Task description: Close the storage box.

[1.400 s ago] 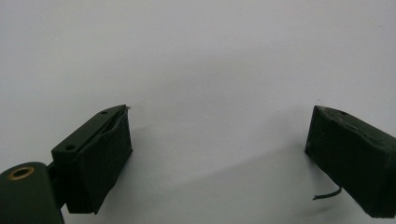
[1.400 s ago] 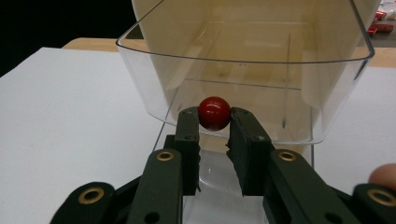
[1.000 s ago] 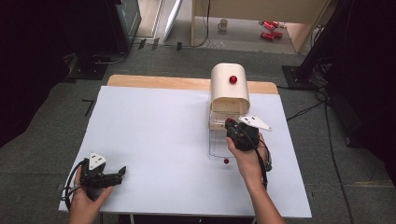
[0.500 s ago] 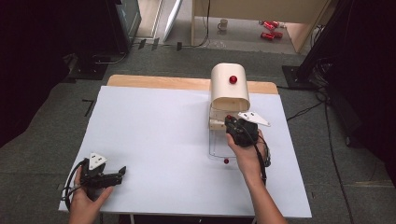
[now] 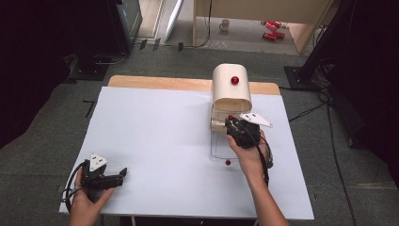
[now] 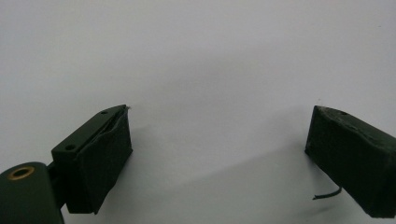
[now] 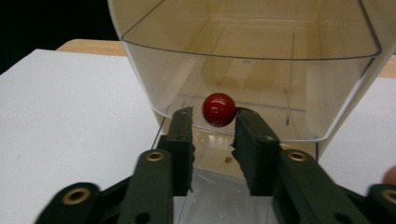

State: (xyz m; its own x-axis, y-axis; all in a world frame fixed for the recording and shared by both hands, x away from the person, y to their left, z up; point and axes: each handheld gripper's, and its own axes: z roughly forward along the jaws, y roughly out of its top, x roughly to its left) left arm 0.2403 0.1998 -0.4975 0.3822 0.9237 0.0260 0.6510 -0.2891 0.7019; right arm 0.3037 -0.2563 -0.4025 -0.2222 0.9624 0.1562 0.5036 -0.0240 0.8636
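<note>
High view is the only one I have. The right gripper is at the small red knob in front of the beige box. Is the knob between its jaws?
Observer: Yes. In the right gripper view the red knob sits between the tips of the right gripper. Its jaws have just been opening, and a small gap shows on one side of the knob.
Operator: What is directly behind the knob?
Observer: The clear plastic front of the box. Through it you see the beige walls inside.
Operator: And the left gripper, open or shut?
Observer: Open. The left gripper has its jaws wide apart over the bare white table, with nothing between them.
</note>
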